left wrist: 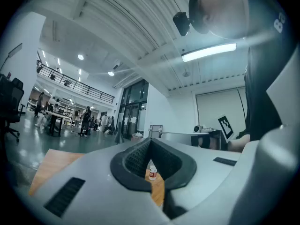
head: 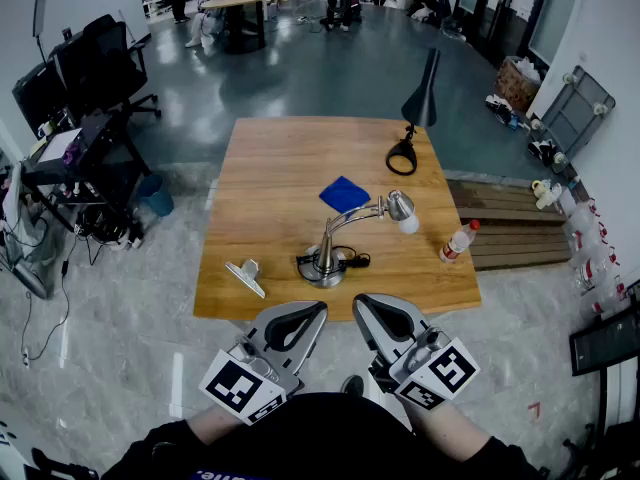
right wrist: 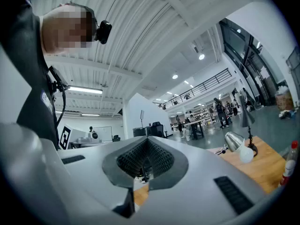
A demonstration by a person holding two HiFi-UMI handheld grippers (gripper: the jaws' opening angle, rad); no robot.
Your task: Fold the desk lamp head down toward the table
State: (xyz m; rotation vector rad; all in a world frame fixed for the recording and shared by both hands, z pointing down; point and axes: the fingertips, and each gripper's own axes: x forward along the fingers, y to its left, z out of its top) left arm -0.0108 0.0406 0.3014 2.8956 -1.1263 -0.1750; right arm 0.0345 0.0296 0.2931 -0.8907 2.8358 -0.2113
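Observation:
A silver desk lamp stands on the wooden table, its round base near the front edge. The curved arm rises to the right and ends in the lamp head with a white bulb, which hangs above the tabletop. In the right gripper view the lamp head shows at the right. My left gripper and right gripper are side by side just short of the table's front edge. Both are shut with nothing between the jaws, seen also in the left gripper view and the right gripper view.
A black lamp stands at the table's back right corner. A blue cloth lies mid-table, a small bottle at the right edge, a metal clip front left. Office chairs and equipment crowd the left, wooden pallets the right.

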